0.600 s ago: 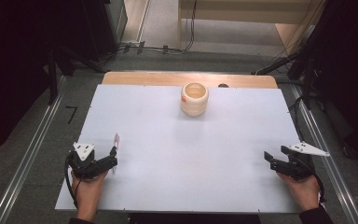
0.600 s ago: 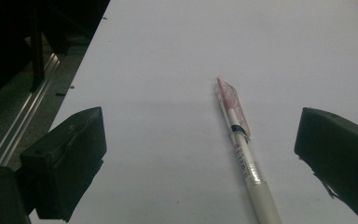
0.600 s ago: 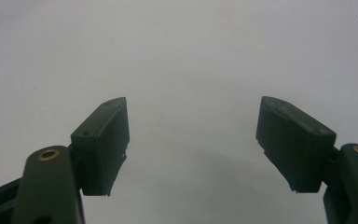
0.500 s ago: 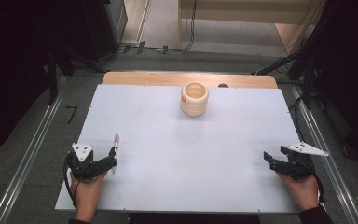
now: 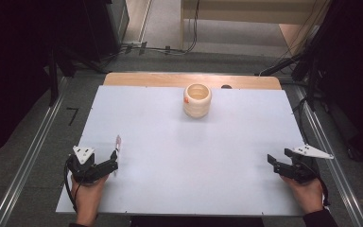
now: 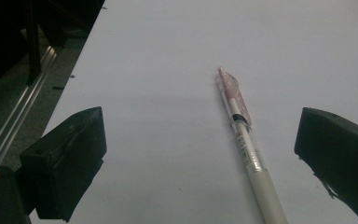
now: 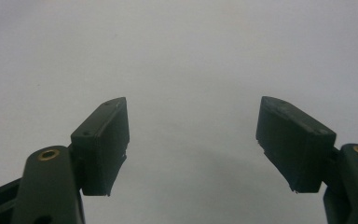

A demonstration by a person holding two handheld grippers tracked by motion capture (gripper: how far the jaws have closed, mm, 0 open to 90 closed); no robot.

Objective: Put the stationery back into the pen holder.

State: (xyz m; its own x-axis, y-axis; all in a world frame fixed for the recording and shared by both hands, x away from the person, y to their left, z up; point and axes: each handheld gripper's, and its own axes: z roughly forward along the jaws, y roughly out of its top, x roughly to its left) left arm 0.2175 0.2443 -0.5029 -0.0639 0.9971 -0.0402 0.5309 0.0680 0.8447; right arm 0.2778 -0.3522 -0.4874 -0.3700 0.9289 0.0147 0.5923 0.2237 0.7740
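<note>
Plainly, the work in hand is picking up the pen (image 6: 242, 135), which lies flat on the white table (image 5: 179, 161) near its front left corner, its capped pink end pointing away toward the far edge. The left gripper (image 5: 112, 165) sits low just behind the pen's near end, and in the left gripper view its jaws stand wide apart with the barrel running up between them, nearer the right-hand jaw and touching neither. That spread makes sense: a thin pen lying flat needs room on both sides before the jaws can close across it. It looks as though the gripper should shift a little toward the pen to centre it, though the dim light makes the offset hard to judge.

The right gripper (image 5: 273, 163) rests near the front right corner, well apart from the pen, its jaws also spread with bare table between them; it seems parked out of the way.

A pale cup (image 5: 197, 100) stands upright near the middle of the far edge, likely the pen's destination.
</note>
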